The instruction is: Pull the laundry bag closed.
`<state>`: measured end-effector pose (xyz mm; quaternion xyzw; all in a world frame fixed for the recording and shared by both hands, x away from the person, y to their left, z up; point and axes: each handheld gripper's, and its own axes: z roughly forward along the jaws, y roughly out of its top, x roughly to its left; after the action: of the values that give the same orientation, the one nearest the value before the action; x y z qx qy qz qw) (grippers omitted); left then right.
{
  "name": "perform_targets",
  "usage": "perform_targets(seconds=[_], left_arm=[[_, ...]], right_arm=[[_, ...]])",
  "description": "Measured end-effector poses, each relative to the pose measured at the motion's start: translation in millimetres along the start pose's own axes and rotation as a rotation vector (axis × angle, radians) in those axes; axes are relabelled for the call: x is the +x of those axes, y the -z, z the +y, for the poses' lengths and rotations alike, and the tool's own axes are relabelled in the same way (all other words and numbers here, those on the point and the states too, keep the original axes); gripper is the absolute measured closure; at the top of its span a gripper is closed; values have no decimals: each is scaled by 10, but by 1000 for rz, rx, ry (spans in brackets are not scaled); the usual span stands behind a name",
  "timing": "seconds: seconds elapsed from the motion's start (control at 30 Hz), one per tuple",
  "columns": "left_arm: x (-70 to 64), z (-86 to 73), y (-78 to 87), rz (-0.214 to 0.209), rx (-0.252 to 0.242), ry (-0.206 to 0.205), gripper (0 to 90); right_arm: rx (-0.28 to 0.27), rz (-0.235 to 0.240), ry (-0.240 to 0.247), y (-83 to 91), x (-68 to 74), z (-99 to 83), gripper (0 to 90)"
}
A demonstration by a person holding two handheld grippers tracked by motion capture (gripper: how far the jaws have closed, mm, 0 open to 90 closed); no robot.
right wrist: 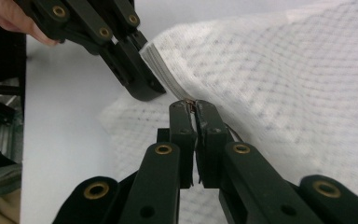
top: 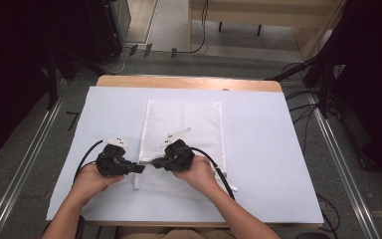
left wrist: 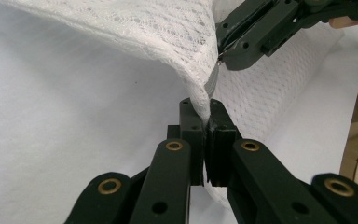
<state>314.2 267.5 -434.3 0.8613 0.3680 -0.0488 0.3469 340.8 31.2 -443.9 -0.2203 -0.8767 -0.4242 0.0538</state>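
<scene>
A wooden table (top: 189, 82) covered by a pale sheet (top: 258, 149) stands on grey carpet, with metal rails running along the floor at 9 and 3 o'clock and dark equipment and cables toward 12.

A white mesh bag (top: 189, 127) lies flat at the sheet's middle, its long side running from 12 to 6 o'clock. Its left edge, near the 7 o'clock corner, is lifted off the sheet. The left gripper (left wrist: 207, 125) is clenched on that raised edge, the netting pinched between its jaws. In the left gripper view the mesh rises from the jaws toward 11 o'clock. The right gripper (right wrist: 196, 108) has its jaws pressed together on the bag's zipper end, just beside the other gripper's jaws.

Both forearms enter from 6 o'clock. The left hand (top: 87, 181) points its gripper toward 3 o'clock; the right hand (top: 199, 172) points its gripper toward 9, tips nearly meeting.
</scene>
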Motion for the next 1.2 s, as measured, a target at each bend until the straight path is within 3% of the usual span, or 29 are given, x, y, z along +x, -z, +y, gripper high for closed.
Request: perform_targets(seconds=[0.43,0.67,0.93,1.2], left_arm=[[7,-33,17,1,-14,1,881],[-17,-23,20,-8,-31,-1,879],[-23,-23,14,-12,-26,-6,879],[-7,-29,5,-20,-22,6,879]], right_arm=[[14,-8,-13,105,-98,-87,882],[0,0,1,169,-132,-111,882],[23,2,21,231,-123,-121,882],[13,2,-11,278,-216,-184,881]])
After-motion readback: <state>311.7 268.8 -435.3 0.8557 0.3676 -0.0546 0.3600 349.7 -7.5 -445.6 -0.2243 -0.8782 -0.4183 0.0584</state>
